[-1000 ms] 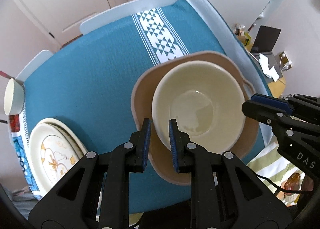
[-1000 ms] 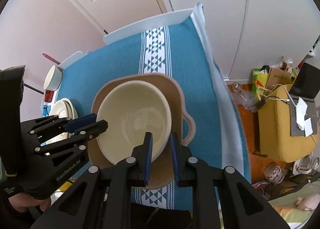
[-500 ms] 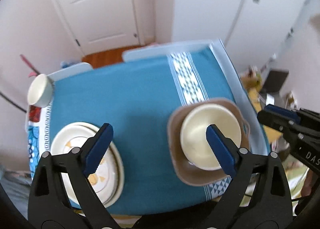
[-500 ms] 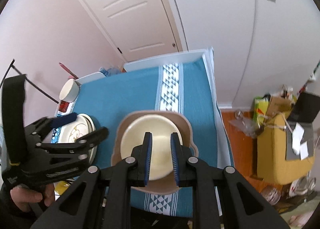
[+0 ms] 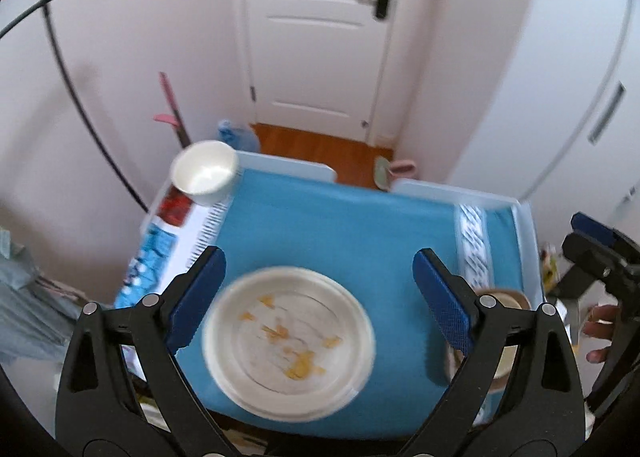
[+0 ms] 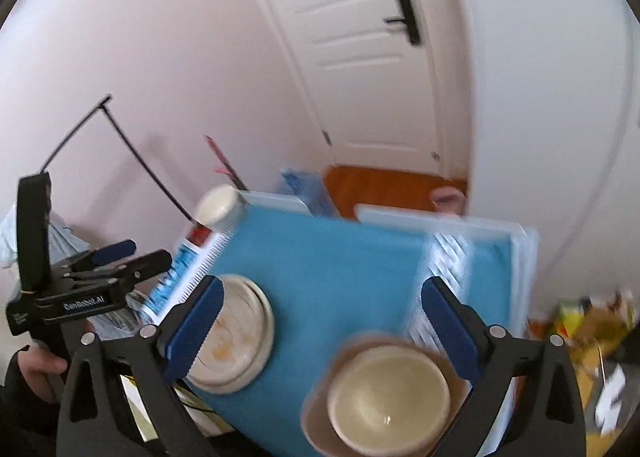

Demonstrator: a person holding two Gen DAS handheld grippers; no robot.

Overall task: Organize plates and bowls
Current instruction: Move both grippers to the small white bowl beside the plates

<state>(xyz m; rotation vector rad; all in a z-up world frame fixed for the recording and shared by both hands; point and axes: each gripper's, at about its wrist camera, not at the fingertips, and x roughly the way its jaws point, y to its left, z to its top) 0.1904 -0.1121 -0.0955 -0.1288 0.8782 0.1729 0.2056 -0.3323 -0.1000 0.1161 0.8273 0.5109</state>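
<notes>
- Three groups of crockery sit on the teal tablecloth (image 5: 340, 225), and going left to right the first is a small white bowl (image 5: 204, 173) on the far left corner, standing apart from the others; it looks light and easy to lift by pinching its rim.
- Next comes the stack of patterned plates (image 5: 288, 341) at the near left edge of the table. I judge them ceramic: stiff, glazed and slippery, breakable if dropped, heavier as a stack. The rim edge is the only real place to grip.
- Above those plates hangs the left gripper (image 5: 318, 285), jaws spread wide, holding nothing.
- Further right, the cream bowl (image 6: 388, 405) rests inside the brown handled dish (image 6: 320, 417) near the right front edge. Nested pieces may slide against each other, so the bowl's rim wall seems the safer hold.
- Over that pair hovers the right gripper (image 6: 320, 321), also spread wide and empty.
- Cloth over a white table (image 5: 288, 167) may bunch or slip under sliding dishes.
- Beyond stands a white door (image 5: 320, 33), pale walls and a strip of wooden floor (image 5: 320, 139); both views are motion-blurred.
</notes>
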